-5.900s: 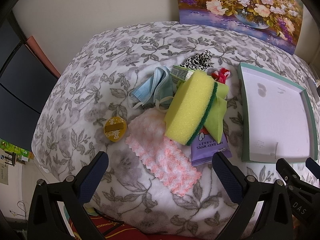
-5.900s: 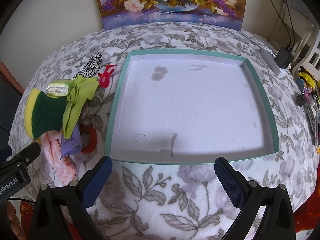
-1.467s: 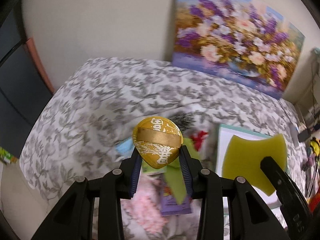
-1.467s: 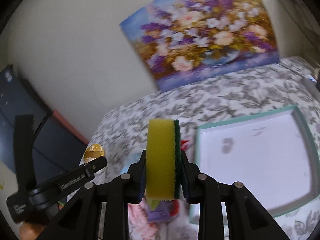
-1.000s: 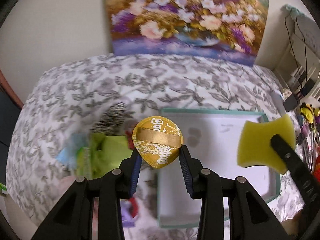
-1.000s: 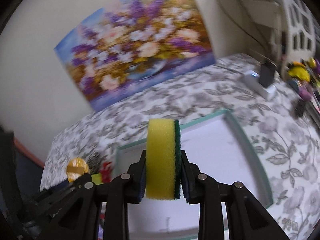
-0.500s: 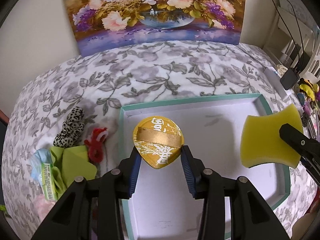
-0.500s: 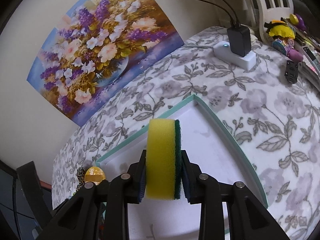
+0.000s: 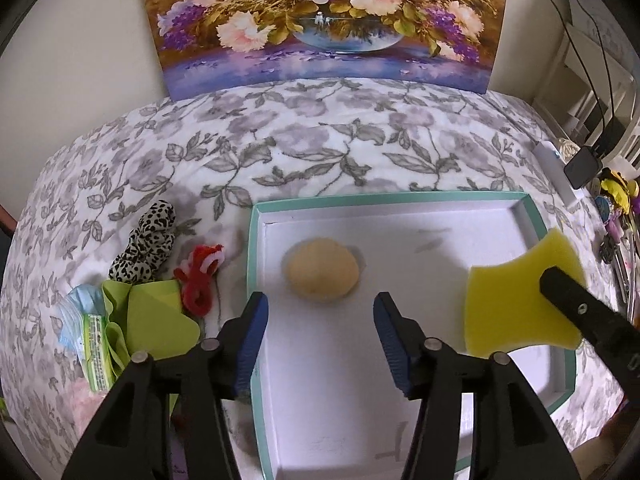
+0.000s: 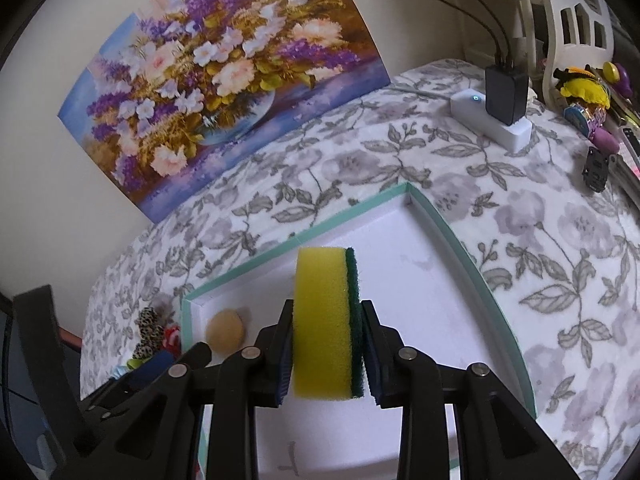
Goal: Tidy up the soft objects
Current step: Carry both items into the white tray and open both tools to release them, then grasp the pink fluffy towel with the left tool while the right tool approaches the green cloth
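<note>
A round tan puff (image 9: 322,269) lies plain side up in the far left part of the teal-rimmed white tray (image 9: 394,197). My left gripper (image 9: 319,316) is open and empty just above and behind it. My right gripper (image 10: 326,322) is shut on a yellow and green sponge (image 10: 326,326) and holds it above the tray (image 10: 452,236). The sponge also shows at the right of the left wrist view (image 9: 516,300). The puff shows small in the right wrist view (image 10: 225,328).
Left of the tray lie a leopard-print scrunchie (image 9: 146,238), a red scrunchie (image 9: 200,276), a green cloth (image 9: 154,320), a blue mask (image 9: 74,308) and a tissue pack (image 9: 95,354). A flower painting (image 9: 320,20) leans on the wall. A charger block (image 10: 496,114) and small items sit at the right.
My left gripper has opened and let go of the puff, which now lies flipped in the tray. My right gripper still holds the sponge over the tray.
</note>
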A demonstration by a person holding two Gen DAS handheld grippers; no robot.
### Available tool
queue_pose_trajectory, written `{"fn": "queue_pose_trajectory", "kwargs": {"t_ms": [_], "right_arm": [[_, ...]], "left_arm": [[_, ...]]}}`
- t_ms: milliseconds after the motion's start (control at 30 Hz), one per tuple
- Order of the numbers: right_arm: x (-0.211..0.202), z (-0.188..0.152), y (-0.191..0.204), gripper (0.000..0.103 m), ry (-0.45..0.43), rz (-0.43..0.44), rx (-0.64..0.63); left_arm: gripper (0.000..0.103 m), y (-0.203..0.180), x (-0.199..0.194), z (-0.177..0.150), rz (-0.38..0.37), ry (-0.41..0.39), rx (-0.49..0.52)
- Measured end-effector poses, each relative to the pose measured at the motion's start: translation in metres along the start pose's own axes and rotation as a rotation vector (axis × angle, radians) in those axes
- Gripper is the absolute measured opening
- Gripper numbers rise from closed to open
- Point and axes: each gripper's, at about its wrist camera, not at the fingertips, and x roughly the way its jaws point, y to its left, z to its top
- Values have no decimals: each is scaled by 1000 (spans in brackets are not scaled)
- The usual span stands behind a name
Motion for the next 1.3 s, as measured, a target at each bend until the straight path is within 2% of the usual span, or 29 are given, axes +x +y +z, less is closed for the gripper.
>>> {"fn": "queue_pose_trajectory", "kwargs": {"t_ms": [100, 167, 200, 233, 300, 467, 567, 633, 667, 767, 867, 1300], "right_arm": [[4, -2, -1, 37, 15, -20, -5], [6, -2, -2, 44, 21, -31, -5], [6, -2, -3, 50, 24, -37, -3], [7, -3, -4, 55, 28, -43, 1], [8, -3, -5, 61, 36, -51, 6], [9, -3, -9, 73, 34, -69, 12], [9, -3, -10, 87, 26, -80, 13], [9, -3, -10, 101, 17, -93, 10], [8, -3, -10, 103, 15, -99, 9], [8, -4, -10, 103, 5, -113, 7], [8, -4, -10, 103, 0, -118, 2], [7, -7, 4, 103, -11, -109, -68]], "left_arm": [[57, 3, -1, 0, 18, 5, -9], [57, 6, -1, 0, 29, 9, -16], [61, 7, 0, 0, 32, 10, -19], [72, 8, 0, 0, 35, 12, -22], [78, 11, 1, 0, 41, 14, -29], [83, 15, 1, -1, 61, 8, -40], [84, 17, 4, -1, 77, 17, -48], [84, 20, 7, -2, 87, 26, -60], [84, 22, 8, -2, 94, 30, -67], [85, 27, 10, -3, 99, 40, -89], [98, 33, 14, -4, 72, 75, -129], [99, 52, 15, -6, 113, 93, -199]]}}
